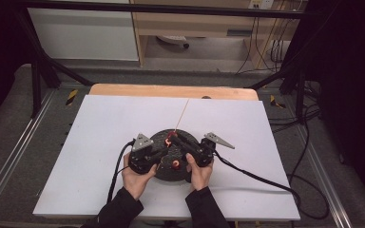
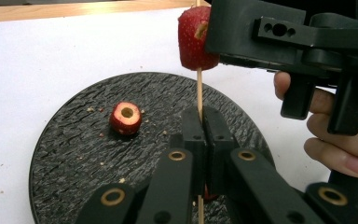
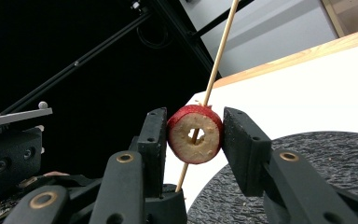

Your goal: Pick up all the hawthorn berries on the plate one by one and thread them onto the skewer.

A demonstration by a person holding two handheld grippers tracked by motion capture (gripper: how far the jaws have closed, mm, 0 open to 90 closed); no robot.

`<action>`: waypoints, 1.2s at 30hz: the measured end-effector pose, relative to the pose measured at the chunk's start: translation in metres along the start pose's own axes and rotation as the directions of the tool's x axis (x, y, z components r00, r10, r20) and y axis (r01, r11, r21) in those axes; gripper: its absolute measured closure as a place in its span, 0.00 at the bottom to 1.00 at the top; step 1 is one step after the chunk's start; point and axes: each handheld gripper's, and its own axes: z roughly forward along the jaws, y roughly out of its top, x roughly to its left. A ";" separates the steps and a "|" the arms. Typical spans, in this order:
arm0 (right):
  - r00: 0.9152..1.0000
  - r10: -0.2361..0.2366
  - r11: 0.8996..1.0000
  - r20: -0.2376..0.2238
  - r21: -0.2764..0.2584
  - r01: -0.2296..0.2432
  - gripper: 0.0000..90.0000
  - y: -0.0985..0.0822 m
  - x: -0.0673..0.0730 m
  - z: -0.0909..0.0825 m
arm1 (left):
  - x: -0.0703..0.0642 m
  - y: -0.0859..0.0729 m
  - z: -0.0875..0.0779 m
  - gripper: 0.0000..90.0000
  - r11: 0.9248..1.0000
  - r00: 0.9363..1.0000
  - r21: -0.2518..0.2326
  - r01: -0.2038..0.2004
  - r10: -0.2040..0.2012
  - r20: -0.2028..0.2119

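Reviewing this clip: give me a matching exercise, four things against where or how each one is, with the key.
Things
1. left gripper
2. right gripper
3. loose fruit piece
4. round dark plate

States
A. lying on the plate, apart from both grippers
B. shut on the wooden skewer
C. resting on the white table
D. shut on the red fruit ring threaded on the skewer

Pairs: 1-B, 2-D, 3-A, 4-C
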 end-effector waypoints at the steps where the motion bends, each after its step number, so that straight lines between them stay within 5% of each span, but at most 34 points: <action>1: 1.000 0.002 1.000 0.002 0.006 -0.002 0.68 0.000 0.000 0.000 | 0.001 0.000 0.000 0.98 1.000 1.000 0.003 0.000 0.000 0.005; 12: 0.997 -0.068 0.997 0.029 0.049 0.067 0.46 0.008 0.000 -0.004 | 0.006 -0.004 -0.004 0.98 1.000 1.000 0.013 -0.021 0.021 0.007; 20: 0.984 -0.163 0.975 0.076 0.162 0.149 0.26 0.020 -0.004 -0.013 | 0.016 -0.011 -0.016 0.98 0.998 0.999 0.035 -0.047 0.047 0.003; 25: 0.971 -0.223 0.938 0.087 0.290 0.190 0.13 0.022 -0.010 -0.014 | 0.024 -0.018 -0.025 0.98 0.997 0.998 0.051 -0.056 0.055 0.005; 31: 0.956 -0.281 0.878 0.087 0.424 0.220 0.07 0.023 -0.016 -0.014 | 0.031 -0.025 -0.035 0.98 0.995 0.997 0.067 -0.075 0.075 0.007; 32: 0.956 -0.281 0.878 0.087 0.424 0.220 0.07 0.023 -0.016 -0.014 | 0.032 -0.027 -0.037 0.98 0.994 0.997 0.072 -0.081 0.080 0.005; 33: 0.950 -0.300 0.855 0.091 0.467 0.225 0.07 0.024 -0.018 -0.014 | 0.034 -0.031 -0.042 0.98 0.994 0.997 0.077 -0.080 0.079 0.011; 36: 0.944 -0.316 0.825 0.096 0.519 0.224 0.06 0.026 -0.020 -0.014 | 0.037 -0.035 -0.047 0.98 0.993 0.996 0.081 -0.084 0.084 0.011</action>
